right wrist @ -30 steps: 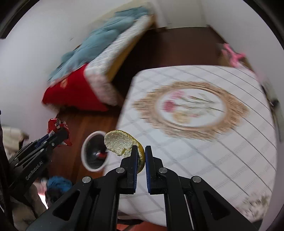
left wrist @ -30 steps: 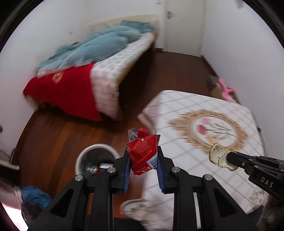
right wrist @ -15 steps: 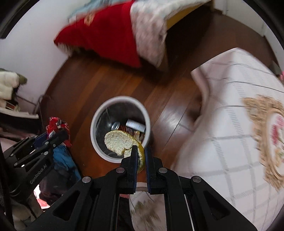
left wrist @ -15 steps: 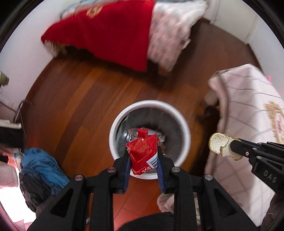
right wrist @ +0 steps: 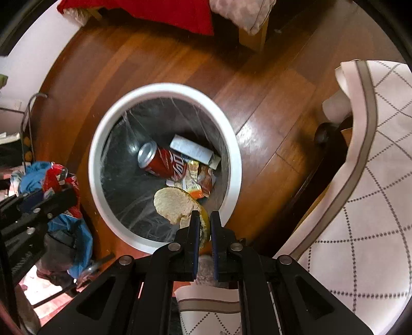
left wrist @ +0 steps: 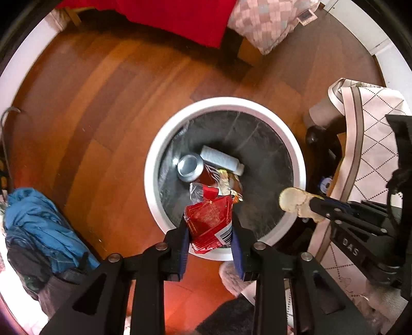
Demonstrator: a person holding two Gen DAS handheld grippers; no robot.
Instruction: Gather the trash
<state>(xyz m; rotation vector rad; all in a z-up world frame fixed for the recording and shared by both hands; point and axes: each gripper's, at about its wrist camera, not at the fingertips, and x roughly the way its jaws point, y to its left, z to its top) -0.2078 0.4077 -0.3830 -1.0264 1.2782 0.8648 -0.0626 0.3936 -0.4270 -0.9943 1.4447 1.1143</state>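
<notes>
A white round trash bin (left wrist: 300, 165) (right wrist: 233, 144) with a dark liner stands on the wooden floor below both grippers. Inside lie a red soda can (right wrist: 164, 161) (left wrist: 189, 167), a white bottle (left wrist: 221, 159) (right wrist: 191, 149) and snack wrappers (right wrist: 199, 180). My left gripper (left wrist: 209, 226) is shut on a red snack wrapper (left wrist: 209, 221) over the bin's near rim; it also shows in the right wrist view (right wrist: 55, 177). My right gripper (right wrist: 205, 219) is shut on a pale fruit peel (right wrist: 175, 204) over the bin's near edge; the peel also shows in the left wrist view (left wrist: 293, 201).
A table with a white checked cloth (right wrist: 373, 180) (left wrist: 370, 144) stands right of the bin. A bed with a red blanket (left wrist: 185, 15) is beyond it. Blue clothing (left wrist: 38, 226) is heaped on the floor at the left. A slipper (left wrist: 231, 278) lies near the bin.
Both grippers have swung from the table and bed down over the trash bin, which now looks larger and closer. Both still hold their items.
</notes>
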